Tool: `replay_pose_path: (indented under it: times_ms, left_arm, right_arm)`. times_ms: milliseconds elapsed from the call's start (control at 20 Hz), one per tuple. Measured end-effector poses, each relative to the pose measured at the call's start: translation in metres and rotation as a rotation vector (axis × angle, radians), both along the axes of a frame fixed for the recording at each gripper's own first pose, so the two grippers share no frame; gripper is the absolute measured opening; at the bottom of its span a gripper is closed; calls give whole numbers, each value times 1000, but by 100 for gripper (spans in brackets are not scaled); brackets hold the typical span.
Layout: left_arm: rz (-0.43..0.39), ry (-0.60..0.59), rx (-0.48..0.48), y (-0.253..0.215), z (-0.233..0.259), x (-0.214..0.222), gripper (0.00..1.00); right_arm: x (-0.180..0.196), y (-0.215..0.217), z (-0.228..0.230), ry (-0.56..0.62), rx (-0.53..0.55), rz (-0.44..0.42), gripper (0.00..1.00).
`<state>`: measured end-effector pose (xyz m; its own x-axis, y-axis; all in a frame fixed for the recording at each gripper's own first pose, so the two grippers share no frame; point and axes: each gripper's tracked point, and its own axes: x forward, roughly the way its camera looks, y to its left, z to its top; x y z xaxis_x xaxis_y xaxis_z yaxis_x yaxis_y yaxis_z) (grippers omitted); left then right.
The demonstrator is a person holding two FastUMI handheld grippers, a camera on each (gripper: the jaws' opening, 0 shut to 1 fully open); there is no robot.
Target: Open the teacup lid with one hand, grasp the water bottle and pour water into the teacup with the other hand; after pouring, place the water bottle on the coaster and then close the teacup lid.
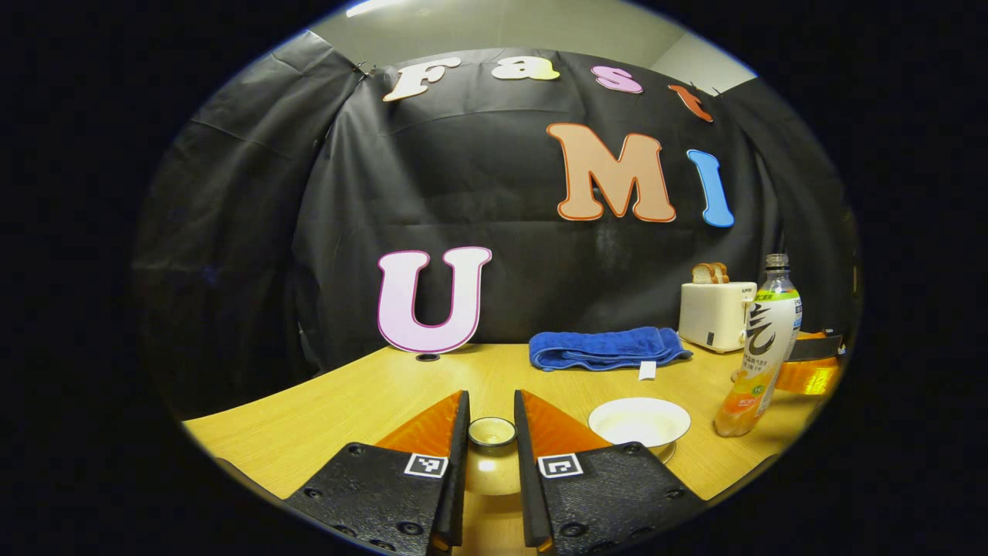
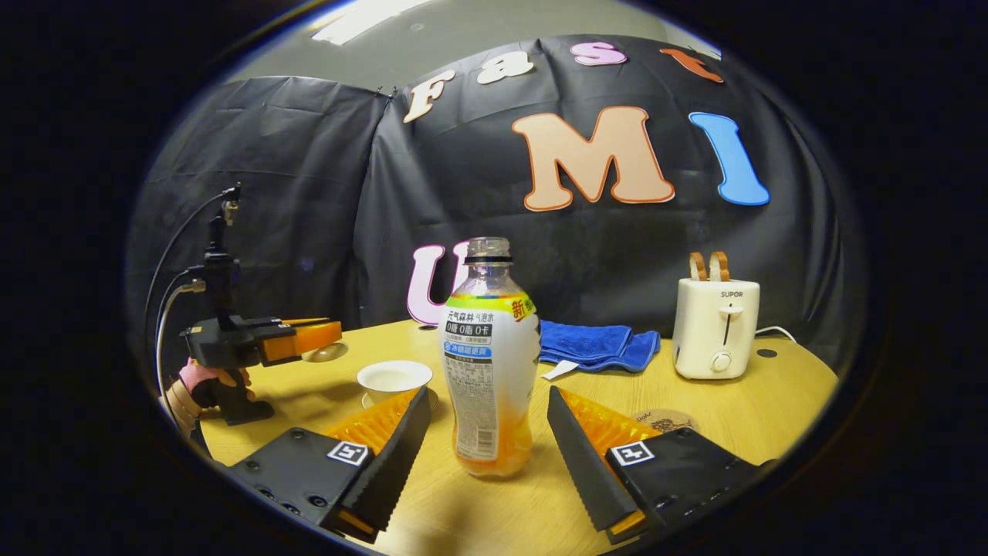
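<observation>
We see the left claw clamped on the teacup lid, lifted beside the teacup. Right claw apart, straddling the water bottle on the table, not touching it.

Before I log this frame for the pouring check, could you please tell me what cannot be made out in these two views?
1. Inside of the teacup: in the right gripper view its rim hides any water level.
2. Coaster: in the right gripper view it is partly hidden behind a finger of the right gripper.
3. Underside of the teacup lid: in the left gripper view it is sunk between the jaws of the left gripper.
</observation>
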<state>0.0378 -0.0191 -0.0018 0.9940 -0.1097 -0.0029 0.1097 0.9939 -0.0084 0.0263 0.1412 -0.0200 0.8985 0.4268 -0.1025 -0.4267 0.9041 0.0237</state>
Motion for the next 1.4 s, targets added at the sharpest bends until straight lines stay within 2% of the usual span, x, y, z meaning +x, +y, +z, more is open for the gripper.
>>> replay_pose_path:
  times_ms: [50, 250, 400, 700, 800, 950, 1400]
  left_arm:
    - [4, -2, 0, 2, 2, 0, 28]
    - [6, -1, 0, 5, 1, 0, 28]
    - [6, 0, 0, 5, 0, 0, 28]
    - [8, 0, -1, 5, 1, -2, 28]
    - [8, 0, -1, 5, 1, -2, 28]
    - [9, 1, -1, 4, 3, -1, 29]
    - [11, 1, -1, 5, 1, -2, 28]
  right_arm:
    - [5, 3, -2, 7, -8, -6, 94]
    - [24, 10, -10, 46, -33, -48, 97]
    - [32, 15, -14, 67, -46, -68, 94]
    - [34, 15, -17, 79, -75, -80, 67]
    - [35, 14, -17, 63, -105, -81, 67]
    - [36, 11, -8, 1, -219, -91, 67]
    - [57, -19, 39, -237, -720, -179, 67]
